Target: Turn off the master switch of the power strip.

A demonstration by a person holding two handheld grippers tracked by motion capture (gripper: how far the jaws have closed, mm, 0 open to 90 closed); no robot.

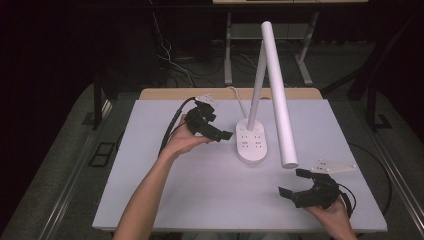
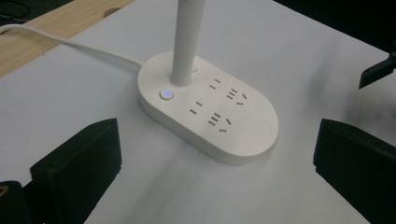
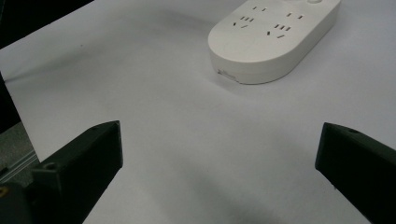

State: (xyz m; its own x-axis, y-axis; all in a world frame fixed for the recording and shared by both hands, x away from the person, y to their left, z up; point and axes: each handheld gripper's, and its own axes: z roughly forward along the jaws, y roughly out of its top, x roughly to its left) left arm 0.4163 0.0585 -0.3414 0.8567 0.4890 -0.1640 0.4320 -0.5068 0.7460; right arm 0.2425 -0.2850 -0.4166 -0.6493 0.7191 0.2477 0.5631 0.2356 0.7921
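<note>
A white desk lamp stands mid-table on an oval base [image 1: 252, 144] with socket holes; its stem [image 1: 257, 85] rises to a long tube head [image 1: 278, 95] that slants down toward the front right. My left gripper [image 1: 222, 127] is open just left of the base, apart from it. In the left gripper view the base [image 2: 243, 135] lies between and beyond the wide jaws of that gripper [image 2: 218, 154], with a blue-lit button [image 2: 166, 94] beside the stem [image 2: 187, 42]. My right gripper [image 1: 291, 182] is open near the front right, below the lamp head's tip. The right gripper [image 3: 219, 154] faces the base [image 3: 275, 37] from a distance.
A white sheet [image 1: 200, 190] covers the table, with a wooden strip [image 1: 170, 93] bare at the back. The lamp's white cable [image 2: 70, 44] runs off the back edge. A jaw of the other gripper [image 2: 378, 70] shows at the right. Desk legs [image 1: 228, 50] and floor cables lie behind.
</note>
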